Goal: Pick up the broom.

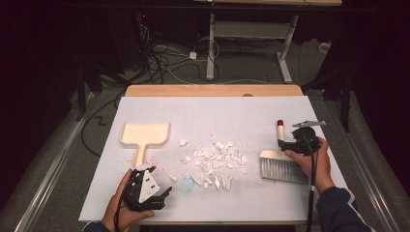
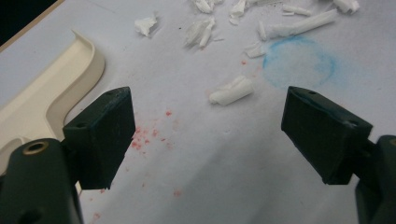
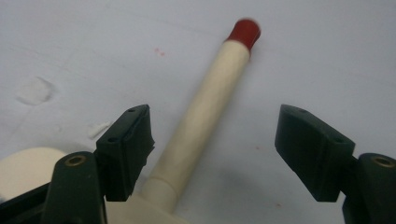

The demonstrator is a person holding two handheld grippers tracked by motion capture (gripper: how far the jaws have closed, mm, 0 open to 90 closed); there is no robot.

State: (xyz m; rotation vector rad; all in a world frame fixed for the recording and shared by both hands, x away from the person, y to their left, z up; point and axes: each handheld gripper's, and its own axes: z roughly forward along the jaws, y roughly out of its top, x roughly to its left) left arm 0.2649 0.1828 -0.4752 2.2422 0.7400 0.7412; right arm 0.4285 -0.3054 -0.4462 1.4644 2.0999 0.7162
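Note:
A cream dustpan [image 1: 145, 134] lies on the left of the white sheet, its handle toward me; its rim [image 2: 51, 93] shows in the left gripper view. My left gripper [image 1: 159, 181] hovers open just right of that handle, nothing between its jaws [image 2: 205, 135]. A pile of white scraps [image 1: 215, 159] covers the middle, and one stray scrap [image 2: 231, 91] lies ahead of the left jaws. On the right lies a hand brush [image 1: 283, 166] with grey bristles. Its cream, red-tipped handle [image 3: 210, 93] runs between the jaws of my right gripper [image 3: 217, 123], which stands open with the pads apart from it.
A blue ring stain [image 2: 299, 60] and red specks [image 2: 144, 137] mark the sheet near the left gripper. The table's wooden far edge [image 1: 212, 90] borders the sheet. Beyond it are desk legs and cables on a dark floor.

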